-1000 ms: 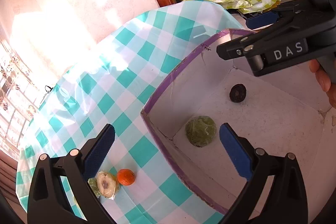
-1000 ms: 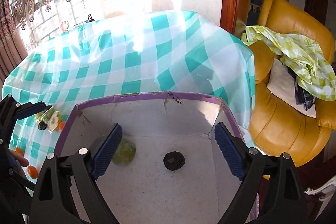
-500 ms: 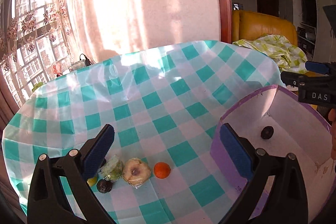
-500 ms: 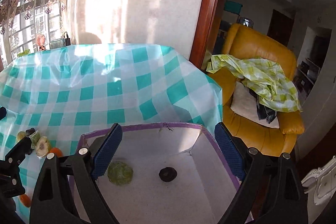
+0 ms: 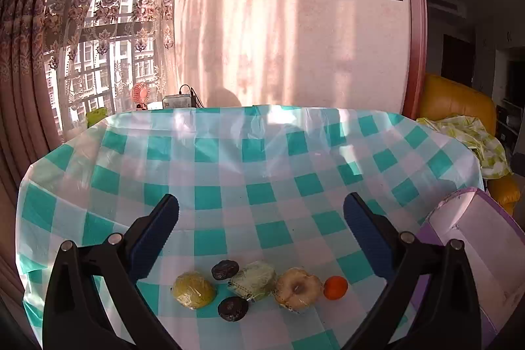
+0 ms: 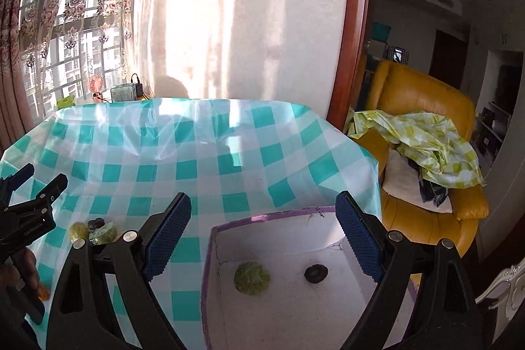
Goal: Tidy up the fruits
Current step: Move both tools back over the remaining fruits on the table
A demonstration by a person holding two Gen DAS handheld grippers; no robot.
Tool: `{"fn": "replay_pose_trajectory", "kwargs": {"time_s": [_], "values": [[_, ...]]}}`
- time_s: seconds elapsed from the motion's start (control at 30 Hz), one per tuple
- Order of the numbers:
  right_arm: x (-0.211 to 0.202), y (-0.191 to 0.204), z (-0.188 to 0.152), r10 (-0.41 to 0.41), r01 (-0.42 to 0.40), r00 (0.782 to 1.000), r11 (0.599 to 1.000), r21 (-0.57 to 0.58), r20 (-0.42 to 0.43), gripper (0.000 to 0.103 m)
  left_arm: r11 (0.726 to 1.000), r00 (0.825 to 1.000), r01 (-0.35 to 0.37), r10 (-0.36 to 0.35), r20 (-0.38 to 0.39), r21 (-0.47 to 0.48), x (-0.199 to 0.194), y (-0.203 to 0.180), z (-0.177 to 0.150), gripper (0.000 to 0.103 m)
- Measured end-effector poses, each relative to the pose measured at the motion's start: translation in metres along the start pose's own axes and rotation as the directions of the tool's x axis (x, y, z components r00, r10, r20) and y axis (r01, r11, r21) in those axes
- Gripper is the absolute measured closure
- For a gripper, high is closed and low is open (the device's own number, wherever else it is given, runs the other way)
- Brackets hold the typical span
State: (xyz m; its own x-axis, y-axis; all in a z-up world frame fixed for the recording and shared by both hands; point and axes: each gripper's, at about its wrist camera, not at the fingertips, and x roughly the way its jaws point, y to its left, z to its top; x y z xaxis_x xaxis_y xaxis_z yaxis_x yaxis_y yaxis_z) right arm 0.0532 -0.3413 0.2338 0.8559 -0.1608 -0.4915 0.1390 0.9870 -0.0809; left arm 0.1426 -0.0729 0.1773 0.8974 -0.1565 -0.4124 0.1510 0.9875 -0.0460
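Note:
In the left wrist view a row of fruits lies on the checked tablecloth: a wrapped yellow-green fruit, two dark fruits, a wrapped green fruit, a wrapped pale fruit and a small orange. My left gripper is open and empty above them. The purple-rimmed white box is at the right. In the right wrist view my right gripper is open and empty over the box, which holds a green fruit and a dark fruit.
The teal-and-white checked table ends at a wall behind. A yellow armchair with a green checked cloth stands to the right. A small fan and a charger sit at the window. The left gripper's body shows at the right wrist view's left edge.
My left gripper has swung left, away from the box, and now faces the row of fruits. My right gripper has pulled up and back from the box.

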Motion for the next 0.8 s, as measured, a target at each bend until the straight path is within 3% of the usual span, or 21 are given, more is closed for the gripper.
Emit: {"fn": "replay_pose_trajectory", "kwargs": {"time_s": [0.13,0.33,0.5,0.8], "values": [[-0.005,0.013,-0.003,0.129,-0.128,0.992,0.991,0.033,-0.004,0.016,0.999,1.000,-0.027,0.026,-0.011,-0.045,0.003,0.029,-0.006,0.002],[-0.008,0.037,-0.012,0.242,-0.242,0.970,0.970,0.021,0.003,0.016,0.991,0.996,-0.083,0.081,-0.023,-0.100,0.007,0.063,-0.016,0.002],[-0.009,0.066,-0.021,0.250,-0.251,0.968,0.966,-0.066,-0.021,0.016,0.978,0.992,-0.119,0.110,-0.060,-0.171,0.015,0.088,-0.026,0.002],[0.009,0.096,-0.042,0.307,-0.315,0.946,0.946,-0.079,-0.101,0.016,0.956,0.983,-0.143,0.108,-0.145,-0.257,0.033,0.113,-0.046,0.005]]}}
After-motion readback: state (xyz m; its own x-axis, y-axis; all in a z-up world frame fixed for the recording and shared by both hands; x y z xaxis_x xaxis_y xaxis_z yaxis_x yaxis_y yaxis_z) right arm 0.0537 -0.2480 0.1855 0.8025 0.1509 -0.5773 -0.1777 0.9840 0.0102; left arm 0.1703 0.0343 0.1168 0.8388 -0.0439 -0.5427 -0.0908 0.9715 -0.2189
